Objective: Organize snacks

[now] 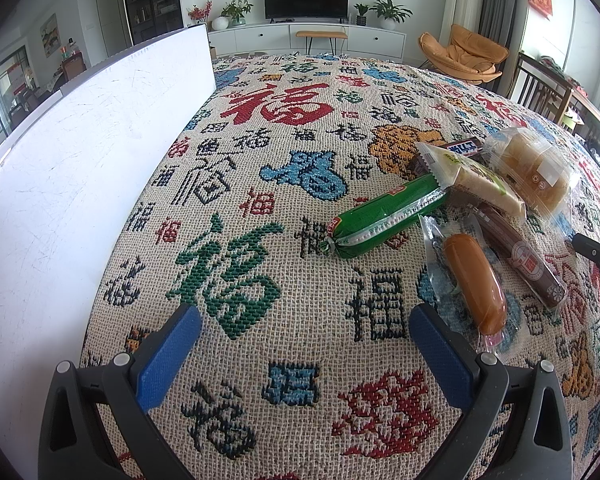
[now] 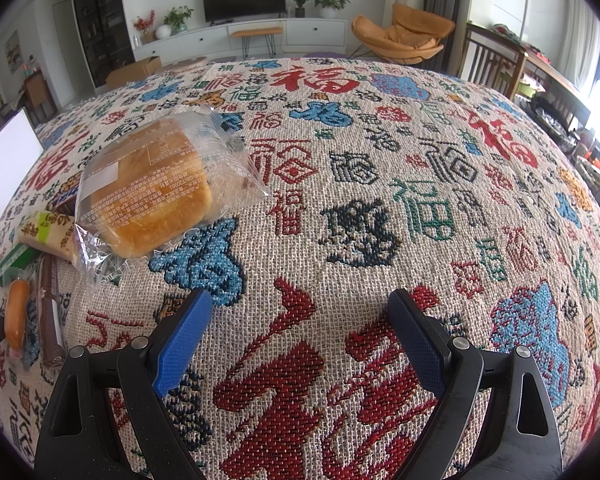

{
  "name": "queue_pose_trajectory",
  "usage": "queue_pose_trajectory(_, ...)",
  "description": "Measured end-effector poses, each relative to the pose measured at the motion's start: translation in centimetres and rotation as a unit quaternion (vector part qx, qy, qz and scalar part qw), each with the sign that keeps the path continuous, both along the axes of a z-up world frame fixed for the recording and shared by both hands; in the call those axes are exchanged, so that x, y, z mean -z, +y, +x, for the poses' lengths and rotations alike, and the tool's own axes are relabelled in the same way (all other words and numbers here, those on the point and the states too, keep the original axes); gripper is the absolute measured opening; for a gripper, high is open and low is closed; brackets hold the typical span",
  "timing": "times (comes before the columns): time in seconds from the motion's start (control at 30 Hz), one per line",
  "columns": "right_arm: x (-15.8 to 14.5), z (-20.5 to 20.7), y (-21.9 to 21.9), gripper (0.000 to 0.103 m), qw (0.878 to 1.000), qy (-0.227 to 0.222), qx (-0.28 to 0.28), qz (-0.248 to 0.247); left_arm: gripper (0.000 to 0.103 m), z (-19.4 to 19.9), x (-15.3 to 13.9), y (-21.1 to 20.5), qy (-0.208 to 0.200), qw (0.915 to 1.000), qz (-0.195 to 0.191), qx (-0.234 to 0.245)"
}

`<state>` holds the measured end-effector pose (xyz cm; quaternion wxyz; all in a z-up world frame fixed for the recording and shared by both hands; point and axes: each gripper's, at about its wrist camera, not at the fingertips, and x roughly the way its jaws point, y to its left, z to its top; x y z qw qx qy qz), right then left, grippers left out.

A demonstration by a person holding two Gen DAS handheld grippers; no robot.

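A pile of snacks lies on the patterned cloth. In the left wrist view: a green sausage (image 1: pixel 384 216), an orange sausage in clear wrap (image 1: pixel 474 280), a brown stick (image 1: pixel 520 256), a green-and-white wafer pack (image 1: pixel 476 174), a wrapped bread bun (image 1: pixel 534 170) and a dark chocolate bar (image 1: pixel 464 147). My left gripper (image 1: pixel 304 320) is open and empty, short of the pile, to its left. In the right wrist view the bread bun (image 2: pixel 152 192) lies ahead left, with the orange sausage (image 2: pixel 17 312) at the far left. My right gripper (image 2: pixel 300 300) is open and empty.
A white box (image 1: pixel 80 152) stands along the left side of the table; its corner shows in the right wrist view (image 2: pixel 8 152). The woven tablecloth (image 1: pixel 292 120) covers the table. Wooden chairs (image 2: pixel 496 60) stand at the right. The tip of the other gripper (image 1: pixel 598 254) shows at the right edge.
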<state>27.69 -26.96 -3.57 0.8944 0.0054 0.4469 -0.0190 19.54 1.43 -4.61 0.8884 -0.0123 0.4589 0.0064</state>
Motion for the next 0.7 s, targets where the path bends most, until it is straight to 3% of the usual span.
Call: queue_pose_trajectory(0.7, 0.03, 0.38, 0.2, 0.094, 1.0, 0.002, 0.011, 0.0, 0.103, -0.02, -0.01, 0.01, 0.0, 1.0, 0.0, 0.0)
